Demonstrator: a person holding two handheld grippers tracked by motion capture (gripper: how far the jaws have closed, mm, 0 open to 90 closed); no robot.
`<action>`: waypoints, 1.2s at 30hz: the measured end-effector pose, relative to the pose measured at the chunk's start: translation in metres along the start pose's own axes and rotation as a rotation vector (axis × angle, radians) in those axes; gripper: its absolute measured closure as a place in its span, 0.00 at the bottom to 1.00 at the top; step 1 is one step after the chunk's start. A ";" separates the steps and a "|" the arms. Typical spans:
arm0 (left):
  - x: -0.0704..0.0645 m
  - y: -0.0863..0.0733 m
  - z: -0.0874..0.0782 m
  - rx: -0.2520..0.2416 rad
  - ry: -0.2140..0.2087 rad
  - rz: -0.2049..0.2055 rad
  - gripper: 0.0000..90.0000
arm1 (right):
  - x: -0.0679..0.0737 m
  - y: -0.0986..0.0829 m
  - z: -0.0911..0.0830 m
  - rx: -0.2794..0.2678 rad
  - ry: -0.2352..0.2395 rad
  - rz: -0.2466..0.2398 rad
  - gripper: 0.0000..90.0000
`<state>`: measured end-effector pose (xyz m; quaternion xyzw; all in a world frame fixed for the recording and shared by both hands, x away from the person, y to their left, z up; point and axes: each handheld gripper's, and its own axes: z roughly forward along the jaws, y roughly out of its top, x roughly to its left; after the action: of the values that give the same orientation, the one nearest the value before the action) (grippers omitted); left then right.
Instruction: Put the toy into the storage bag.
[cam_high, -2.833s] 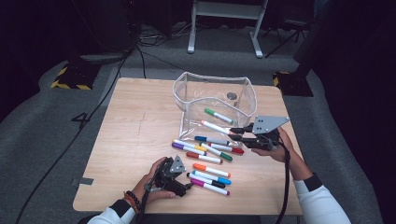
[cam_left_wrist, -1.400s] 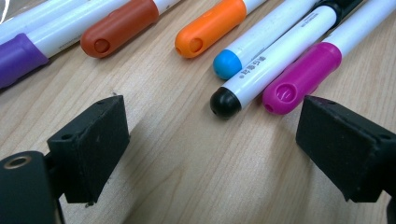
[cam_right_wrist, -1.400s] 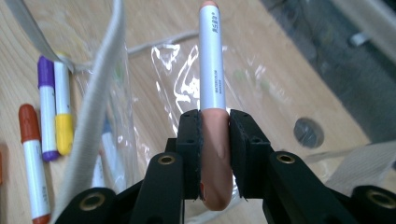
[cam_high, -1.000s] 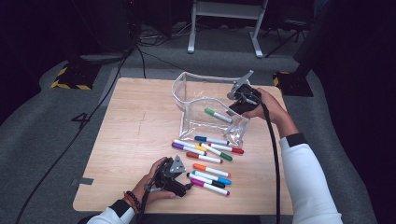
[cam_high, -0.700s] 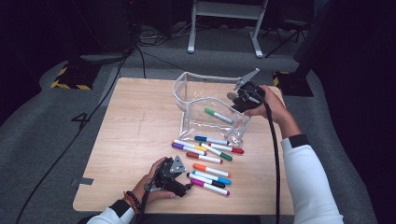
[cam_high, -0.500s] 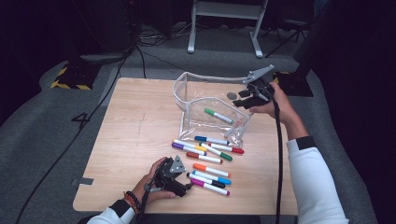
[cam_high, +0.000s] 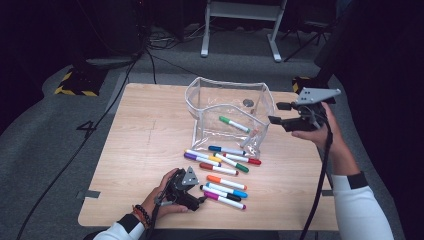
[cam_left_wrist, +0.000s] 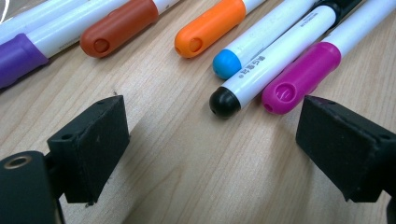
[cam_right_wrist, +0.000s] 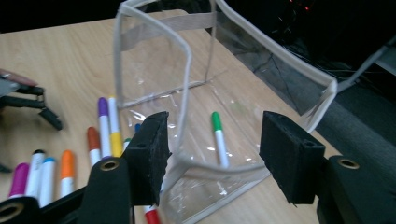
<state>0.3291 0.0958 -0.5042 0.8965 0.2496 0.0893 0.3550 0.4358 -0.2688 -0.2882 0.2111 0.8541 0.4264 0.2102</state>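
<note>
A clear plastic pouch (cam_high: 227, 107) stands open at the middle of the table, with a green-capped marker (cam_high: 234, 124) lying inside it (cam_right_wrist: 218, 140). Several markers (cam_high: 222, 165) lie loose on the wood in front of the pouch. My right gripper (cam_high: 276, 113) hovers open just right of the pouch, holding nothing; its jaws frame the pouch's rim (cam_right_wrist: 187, 84). My left gripper (cam_high: 199, 201) rests low near the front edge, open, its jaws facing the caps of the black (cam_left_wrist: 225, 102), magenta (cam_left_wrist: 299, 79) and blue (cam_left_wrist: 226, 63) markers.
Orange (cam_left_wrist: 210, 28), brown (cam_left_wrist: 119, 25) and purple (cam_left_wrist: 16, 58) capped markers lie farther left in the left gripper view. A small dark disc (cam_high: 247, 102) sits behind the pouch. Bare wood (cam_high: 145, 130) spreads across the table's left half. Cables and a stand's legs (cam_high: 240, 30) are on the floor beyond.
My right gripper carried a marker from the pile up over the pouch, let it go inside, then drew back to the right, now open and clear of the pouch. The left gripper stayed put.
</note>
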 end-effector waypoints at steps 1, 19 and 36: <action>0.000 0.000 0.000 0.000 0.000 0.000 0.11 | 0.004 -0.006 -0.003 -0.009 0.004 0.000 0.48; 0.000 0.000 0.000 0.000 0.000 0.001 0.11 | 0.065 -0.119 0.030 0.043 0.118 0.048 0.59; 0.000 0.000 0.000 0.000 0.000 0.001 0.11 | 0.084 -0.135 0.118 0.150 0.219 -0.028 0.72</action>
<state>0.3291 0.0958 -0.5042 0.8966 0.2494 0.0894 0.3548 0.4057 -0.2219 -0.4786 0.1667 0.9043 0.3787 0.1053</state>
